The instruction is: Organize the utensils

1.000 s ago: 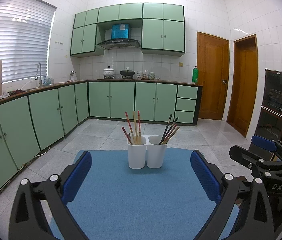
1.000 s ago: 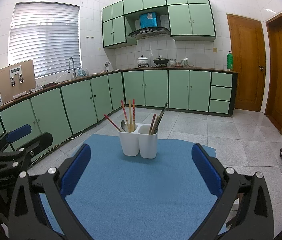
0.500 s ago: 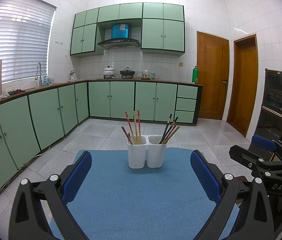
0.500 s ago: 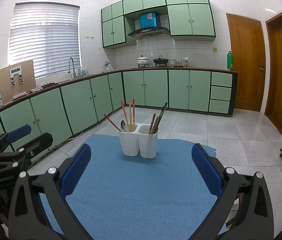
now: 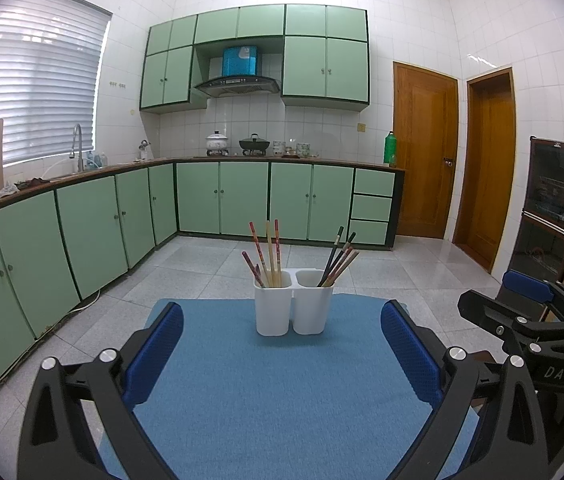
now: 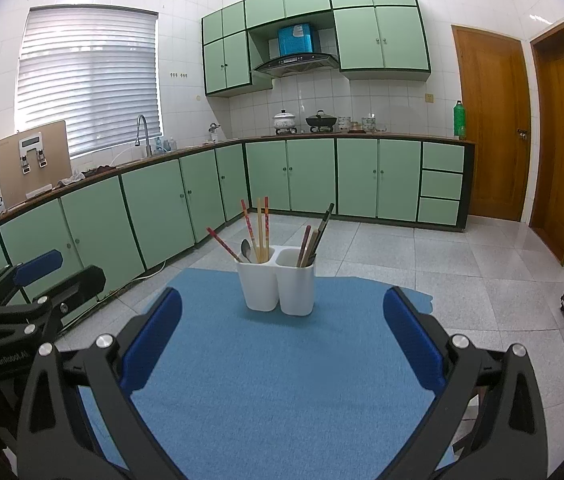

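Note:
A white two-compartment utensil holder [image 5: 293,307] stands at the far middle of a blue mat [image 5: 282,396]; it also shows in the right wrist view [image 6: 275,285]. Its left compartment holds red and tan chopsticks [image 5: 269,254] and a metal spoon [image 6: 246,250]. Its right compartment holds dark and brown chopsticks [image 5: 338,258]. My left gripper [image 5: 282,344] is open and empty, well short of the holder. My right gripper [image 6: 282,326] is open and empty, also short of the holder. Each gripper shows at the edge of the other's view: the right one [image 5: 534,316], the left one [image 6: 29,292].
The mat [image 6: 282,380] covers a small table with tiled floor [image 5: 422,276] around it. Green cabinets [image 5: 81,224] run along the left and back walls. Two wooden doors [image 5: 426,152] and a dark cabinet [image 5: 554,204] stand to the right.

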Demonstrator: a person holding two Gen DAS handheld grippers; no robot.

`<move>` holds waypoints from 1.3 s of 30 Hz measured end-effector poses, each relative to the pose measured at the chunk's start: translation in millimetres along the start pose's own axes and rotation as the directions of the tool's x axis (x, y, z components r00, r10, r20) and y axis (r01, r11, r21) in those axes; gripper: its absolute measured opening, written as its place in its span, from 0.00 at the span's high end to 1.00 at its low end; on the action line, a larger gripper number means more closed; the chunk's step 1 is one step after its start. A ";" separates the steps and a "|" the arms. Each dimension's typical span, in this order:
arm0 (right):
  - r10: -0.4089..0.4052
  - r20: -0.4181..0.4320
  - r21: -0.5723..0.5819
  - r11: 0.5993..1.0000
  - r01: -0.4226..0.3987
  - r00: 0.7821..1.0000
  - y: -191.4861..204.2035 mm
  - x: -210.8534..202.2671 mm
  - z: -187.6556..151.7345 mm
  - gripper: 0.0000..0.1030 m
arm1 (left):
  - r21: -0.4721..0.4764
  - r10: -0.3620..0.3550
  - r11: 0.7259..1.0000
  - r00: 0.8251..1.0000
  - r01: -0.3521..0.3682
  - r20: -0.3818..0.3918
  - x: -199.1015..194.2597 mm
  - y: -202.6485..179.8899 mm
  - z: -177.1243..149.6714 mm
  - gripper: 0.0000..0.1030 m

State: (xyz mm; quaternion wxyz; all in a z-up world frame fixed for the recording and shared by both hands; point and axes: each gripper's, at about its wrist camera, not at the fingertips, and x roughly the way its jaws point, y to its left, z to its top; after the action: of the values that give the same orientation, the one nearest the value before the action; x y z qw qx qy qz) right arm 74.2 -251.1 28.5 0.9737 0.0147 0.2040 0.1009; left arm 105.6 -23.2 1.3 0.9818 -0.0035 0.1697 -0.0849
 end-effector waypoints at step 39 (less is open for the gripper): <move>-0.003 -0.011 0.003 1.000 0.003 1.000 -1.7 5.6 -5.7 0.05 | -0.010 -0.003 1.000 1.000 0.003 -0.010 -2.5 4.0 -2.9 0.06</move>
State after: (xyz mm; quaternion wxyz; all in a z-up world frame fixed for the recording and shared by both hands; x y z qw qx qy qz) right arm 77.2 -251.7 21.0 0.9727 0.0153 0.2094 0.0989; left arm 103.1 -18.7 -0.8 0.9808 -0.0081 0.1752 -0.0854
